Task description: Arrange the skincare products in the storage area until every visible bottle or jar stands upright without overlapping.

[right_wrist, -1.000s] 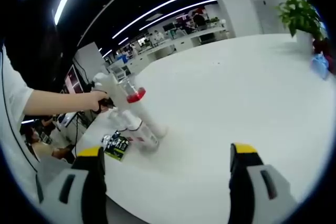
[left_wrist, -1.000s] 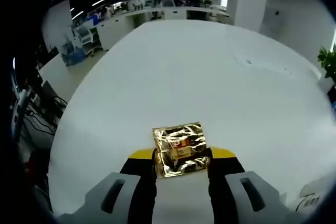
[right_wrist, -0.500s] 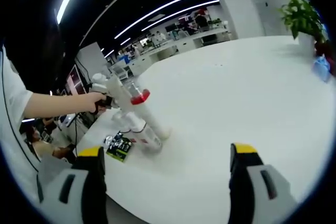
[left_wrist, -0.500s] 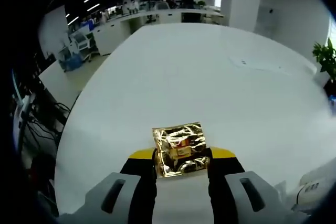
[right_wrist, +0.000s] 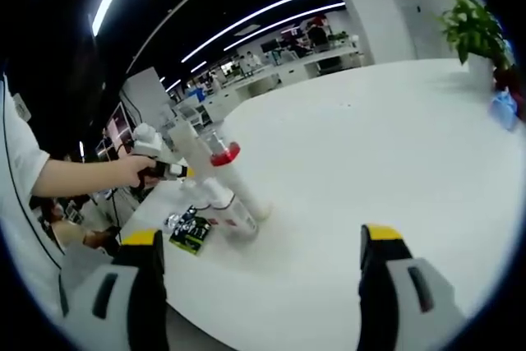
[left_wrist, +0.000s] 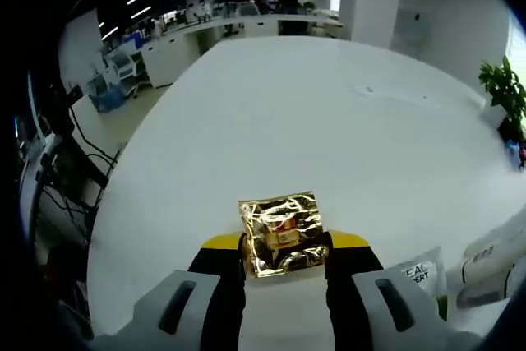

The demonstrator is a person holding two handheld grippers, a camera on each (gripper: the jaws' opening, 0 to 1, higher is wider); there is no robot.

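The left gripper [left_wrist: 283, 244] sits at lower centre, its 2 jaws closed. The right gripper [right_wrist: 259, 240] shows 2 jaws spread wide across the bottom.

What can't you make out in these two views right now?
- Gold foil packet, left gripper view: lower edge hidden between the left tool; printing too small.
- White tubes, left gripper view: cut off by the edge.
- Dark sachet, right gripper view: text too small.

A white sachet [left_wrist: 421, 271] at the near right of the tabletop [left_wrist: 312, 121] carried the dark letters "EAL" over a smaller line too small to read. Print on the gold foil packet [left_wrist: 280, 233] stayed illegible.
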